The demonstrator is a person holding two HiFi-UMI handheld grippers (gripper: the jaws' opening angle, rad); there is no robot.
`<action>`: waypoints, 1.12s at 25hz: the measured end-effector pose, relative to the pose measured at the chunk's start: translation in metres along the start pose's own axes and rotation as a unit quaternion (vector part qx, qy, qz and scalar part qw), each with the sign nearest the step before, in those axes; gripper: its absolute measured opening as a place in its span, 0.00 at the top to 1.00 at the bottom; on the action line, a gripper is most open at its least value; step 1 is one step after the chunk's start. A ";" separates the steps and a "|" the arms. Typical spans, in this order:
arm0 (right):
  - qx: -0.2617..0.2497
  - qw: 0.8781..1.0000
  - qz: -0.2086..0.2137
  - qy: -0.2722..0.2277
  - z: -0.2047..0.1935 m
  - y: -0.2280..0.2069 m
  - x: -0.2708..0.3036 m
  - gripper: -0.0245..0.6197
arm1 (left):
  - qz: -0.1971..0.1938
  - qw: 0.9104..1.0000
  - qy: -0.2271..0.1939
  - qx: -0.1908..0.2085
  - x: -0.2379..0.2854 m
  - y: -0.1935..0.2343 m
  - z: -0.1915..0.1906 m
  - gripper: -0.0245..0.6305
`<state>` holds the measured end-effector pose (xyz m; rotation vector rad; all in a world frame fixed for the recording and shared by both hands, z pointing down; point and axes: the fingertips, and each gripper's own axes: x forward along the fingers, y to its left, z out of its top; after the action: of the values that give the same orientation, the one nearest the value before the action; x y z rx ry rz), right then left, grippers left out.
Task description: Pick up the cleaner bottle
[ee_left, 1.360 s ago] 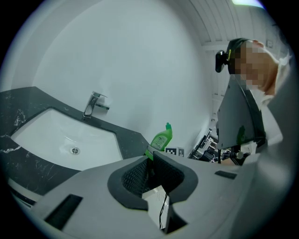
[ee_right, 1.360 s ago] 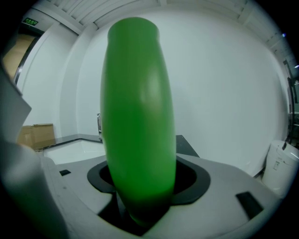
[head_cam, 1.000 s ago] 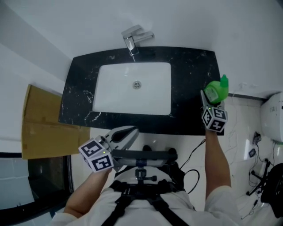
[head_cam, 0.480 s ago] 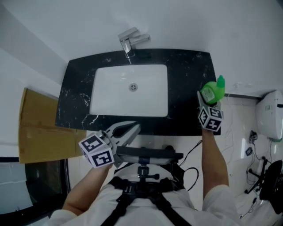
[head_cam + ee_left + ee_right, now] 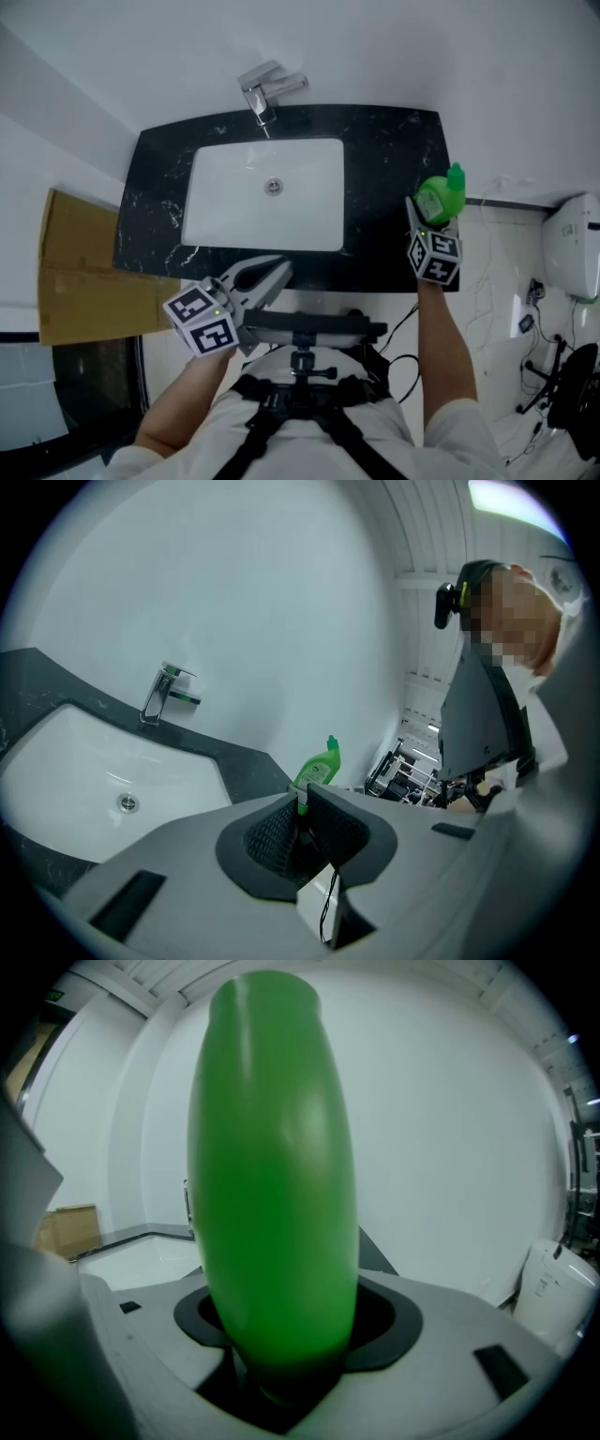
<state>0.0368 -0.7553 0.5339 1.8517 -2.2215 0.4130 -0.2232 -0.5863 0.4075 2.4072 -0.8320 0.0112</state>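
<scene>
Right tongs point(image 5: 423, 218) are clamped on the cleaner bottle point(image 5: 272, 1176), across its green body. The bottle stands upright at the right end of the black bench point(image 5: 384, 150), beside the sink point(image 5: 234, 202). Can't tell if its base is off the bench yet. Left tongs point(image 5: 302, 817) are closed on nothing, parked near your waist. The bottle looks like smooth, thin plastic: likely slippery and gives under squeeze. Weight depends on the fill, which isn't visible. Body is the right place to hold it, not the cap. Squeeze moderately, keep it upright, lift straight.
</scene>
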 end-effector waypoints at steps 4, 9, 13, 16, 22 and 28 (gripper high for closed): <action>0.000 1.000 0.002 0.000 0.000 0.001 0.000 0.52 | 0.004 1.000 0.003 0.000 0.002 -0.001 -0.001 0.92; 0.001 1.000 -0.002 -0.004 0.001 -0.001 -0.003 0.52 | 0.007 1.000 0.007 0.000 0.001 -0.002 -0.001 0.92; 0.003 1.000 0.008 -0.011 0.002 0.005 -0.002 0.54 | 0.014 1.000 0.013 0.000 -0.003 -0.001 -0.001 0.92; -0.009 1.000 0.021 -0.013 0.003 0.008 -0.002 0.59 | 0.016 1.000 0.018 0.000 -0.001 -0.001 -0.002 0.92; -0.009 0.999 0.030 -0.017 0.006 0.010 -0.001 0.60 | 0.020 1.000 0.020 -0.003 0.002 0.003 -0.003 0.92; -0.015 0.998 0.062 -0.008 0.005 0.016 0.002 0.57 | 0.015 1.000 0.020 -0.006 0.010 0.002 -0.005 0.92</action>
<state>0.0206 -0.7561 0.5291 1.7141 -2.3488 0.3848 -0.2151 -0.5903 0.4143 2.3745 -0.8476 0.0659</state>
